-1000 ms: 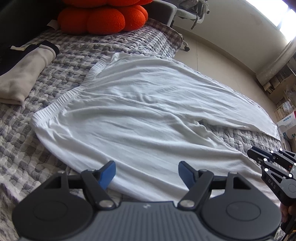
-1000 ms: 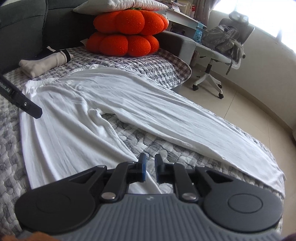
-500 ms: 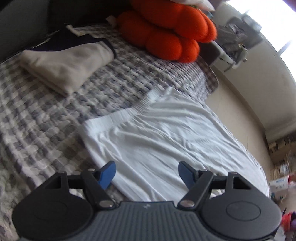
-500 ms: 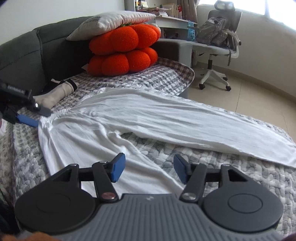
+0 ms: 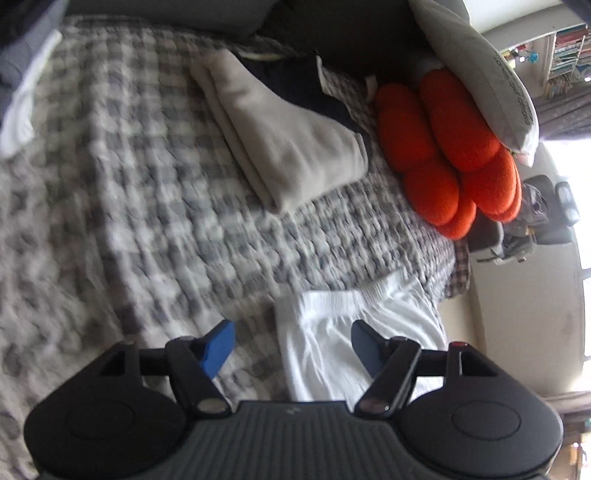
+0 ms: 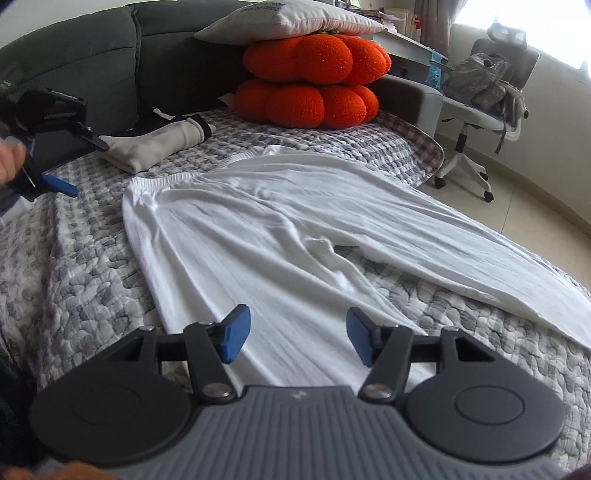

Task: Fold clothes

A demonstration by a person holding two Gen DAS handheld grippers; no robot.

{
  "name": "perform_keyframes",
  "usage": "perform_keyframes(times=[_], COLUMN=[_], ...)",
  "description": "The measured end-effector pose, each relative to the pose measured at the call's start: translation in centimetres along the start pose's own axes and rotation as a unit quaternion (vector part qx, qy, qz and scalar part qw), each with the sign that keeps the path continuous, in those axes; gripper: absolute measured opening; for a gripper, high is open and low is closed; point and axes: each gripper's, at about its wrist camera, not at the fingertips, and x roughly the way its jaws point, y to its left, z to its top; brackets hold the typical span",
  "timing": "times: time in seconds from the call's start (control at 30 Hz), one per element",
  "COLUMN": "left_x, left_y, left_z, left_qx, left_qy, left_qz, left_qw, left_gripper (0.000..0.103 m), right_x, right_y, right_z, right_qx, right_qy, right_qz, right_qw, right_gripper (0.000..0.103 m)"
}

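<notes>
White trousers (image 6: 280,229) lie spread flat on the grey checked quilt (image 6: 74,280), waistband far-left, legs reaching right. Right gripper (image 6: 295,334) hovers over the near leg, jaws apart, empty. Left gripper (image 5: 291,345), jaws closing on nothing, hovers by the waistband corner; folded beige garment (image 5: 288,147) beyond.

Dark grey sofa back (image 6: 92,55), white office chair (image 6: 491,110), pale tiled floor (image 6: 535,206), bright window (image 6: 554,22)

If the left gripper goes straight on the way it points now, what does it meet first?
Probably the waistband corner of the white trousers, which lies between the closing jaws of the left gripper. Beyond it is only the quilt. Depth is unclear.
</notes>
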Motion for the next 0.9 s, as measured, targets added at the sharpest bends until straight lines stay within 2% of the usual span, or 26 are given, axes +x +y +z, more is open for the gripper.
perform_keyframes(times=[0.1, 0.23, 0.3, 0.33, 0.37, 0.47, 0.53, 0.6, 0.63, 0.67, 0.77, 0.9], left_x=[1.2, 3.2, 4.1, 4.4, 4.6, 4.8, 4.9, 5.0, 4.8, 4.6, 3.4, 3.0], left_y=[-1.0, -1.7, -1.9, -1.8, -1.8, -1.9, -1.9, -1.7, -1.6, -1.5, -1.4, -1.6], left_z=[-1.1, -1.7, -1.7, -1.8, -1.8, -1.7, -1.5, -1.2, -1.2, -1.1, -1.1, -1.2], left_qx=[0.024, 0.032, 0.034, 0.035, 0.037, 0.046, 0.051, 0.053, 0.055, 0.059, 0.069, 0.079], left_qy=[0.022, 0.040, 0.045, 0.049, 0.054, 0.053, 0.042, 0.040, 0.039, 0.037, 0.023, 0.010], left_qz=[-0.006, 0.000, 0.013, 0.019, 0.022, 0.017, 0.021, 0.029, 0.034, 0.038, 0.026, 0.030], left_qw=[0.9995, 0.9987, 0.9983, 0.9980, 0.9976, 0.9974, 0.9976, 0.9974, 0.9971, 0.9969, 0.9970, 0.9964], left_gripper=[0.068, 0.060, 0.054, 0.046, 0.037, 0.027, 0.020, 0.008, 0.004, 0.002, 0.002, 0.001], right_x=[-0.6, -1.7, -1.9, -1.9, -1.8, -0.8, -0.2, 0.2, 0.1, 0.0, -0.4, -1.0], right_y=[1.2, 3.9, 5.1, 5.6, 5.8, 6.0, 5.9, 5.9, 6.0, 6.0, 6.0, 6.5], right_z=[-0.1, -0.6, -0.8, -0.9, -1.0, -1.2, -1.4, -1.8, -1.8, -1.8, -1.6, -1.5], right_qx=[-0.017, -0.079, -0.103, -0.109, -0.113, -0.120, -0.121, -0.126, -0.126, -0.124, -0.113, -0.113], right_qy=[-0.003, -0.014, -0.019, -0.017, -0.016, 0.006, 0.020, 0.026, 0.029, 0.028, 0.022, 0.018], right_qz=[0.026, 0.070, 0.083, 0.086, 0.087, 0.077, 0.072, 0.069, 0.069, 0.066, 0.062, 0.074], right_qw=[1.000, 0.994, 0.991, 0.990, 0.990, 0.990, 0.990, 0.989, 0.989, 0.990, 0.991, 0.991], right_gripper=[0.062, 0.062, 0.062, 0.060, 0.053, 0.035, 0.030, 0.028, 0.019, 0.000, 0.000, 0.000])
